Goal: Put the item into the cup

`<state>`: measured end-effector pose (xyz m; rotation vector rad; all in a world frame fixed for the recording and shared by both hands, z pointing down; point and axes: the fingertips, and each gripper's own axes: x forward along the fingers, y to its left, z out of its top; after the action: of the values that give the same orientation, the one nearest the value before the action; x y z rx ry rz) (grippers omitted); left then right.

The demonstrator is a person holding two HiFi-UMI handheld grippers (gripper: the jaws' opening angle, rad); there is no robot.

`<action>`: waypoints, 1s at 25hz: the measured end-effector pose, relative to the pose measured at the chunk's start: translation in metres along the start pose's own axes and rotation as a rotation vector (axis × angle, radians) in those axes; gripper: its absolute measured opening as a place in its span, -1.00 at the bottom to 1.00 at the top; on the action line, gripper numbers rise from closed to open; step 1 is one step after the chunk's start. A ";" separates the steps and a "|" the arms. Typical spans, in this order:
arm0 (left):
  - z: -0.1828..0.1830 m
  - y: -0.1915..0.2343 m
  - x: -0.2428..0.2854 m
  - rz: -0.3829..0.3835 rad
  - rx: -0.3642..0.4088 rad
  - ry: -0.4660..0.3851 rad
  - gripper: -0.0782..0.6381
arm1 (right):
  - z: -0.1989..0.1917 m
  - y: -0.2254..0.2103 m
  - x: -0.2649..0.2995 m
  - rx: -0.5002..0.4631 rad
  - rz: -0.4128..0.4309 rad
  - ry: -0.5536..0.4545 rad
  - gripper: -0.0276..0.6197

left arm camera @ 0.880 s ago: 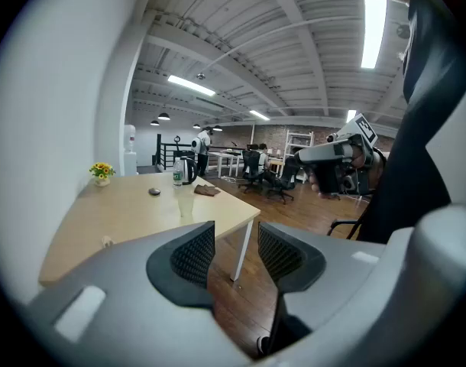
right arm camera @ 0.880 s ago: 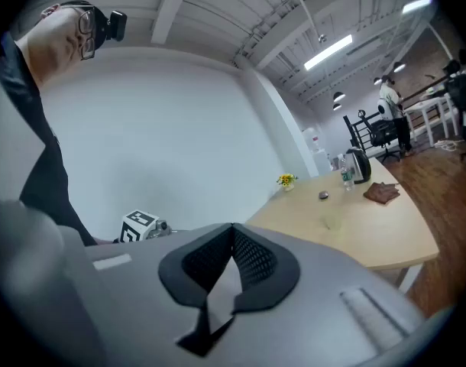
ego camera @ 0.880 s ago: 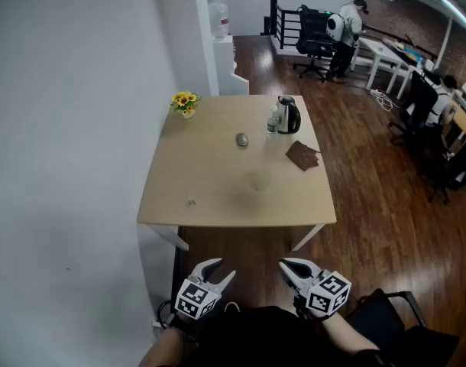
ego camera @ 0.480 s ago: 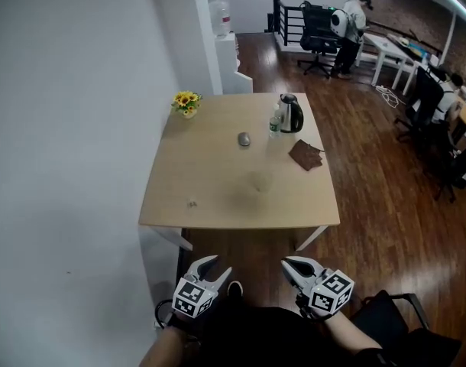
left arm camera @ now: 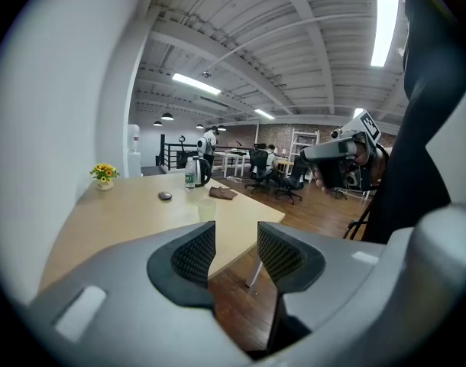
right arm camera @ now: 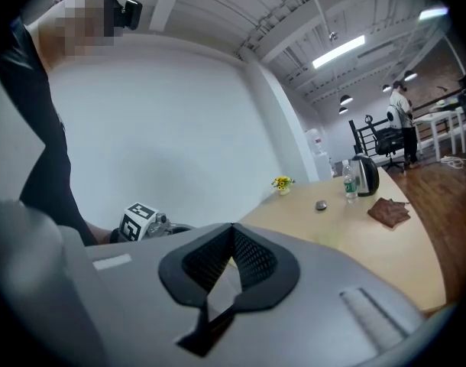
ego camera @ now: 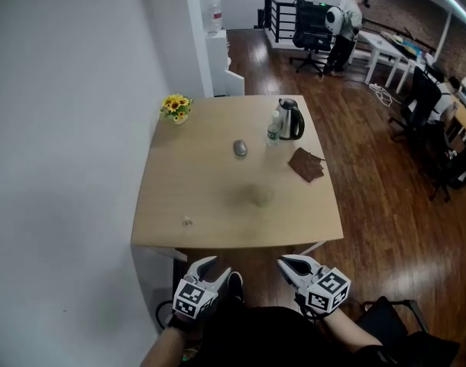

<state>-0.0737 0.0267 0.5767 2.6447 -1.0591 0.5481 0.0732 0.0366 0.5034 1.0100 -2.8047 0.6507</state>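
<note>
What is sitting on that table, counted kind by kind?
Pot of yellow flowers: 1
Kettle: 1
Bottle: 1
Small grey object: 1
Brown cloth: 1
Clear cup: 1
Small pale item: 1
Total: 7

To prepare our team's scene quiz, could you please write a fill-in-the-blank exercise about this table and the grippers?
The flowers are ____.
In the head view, the brown cloth lies to the ____ of the cup.
On the left gripper, the jaws are ____, with nothing between them.
On the right gripper, the jaws are ____.
Missing words: yellow; right; open; shut.
</note>
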 end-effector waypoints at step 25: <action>0.023 0.194 0.088 -0.032 -0.022 0.079 -0.32 | 0.064 -0.086 0.172 -0.126 -0.014 0.076 -0.89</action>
<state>-0.1446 -0.1727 0.6089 2.5934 -0.9923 0.6250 -0.0033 -0.1512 0.5147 0.9602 -2.7314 0.4935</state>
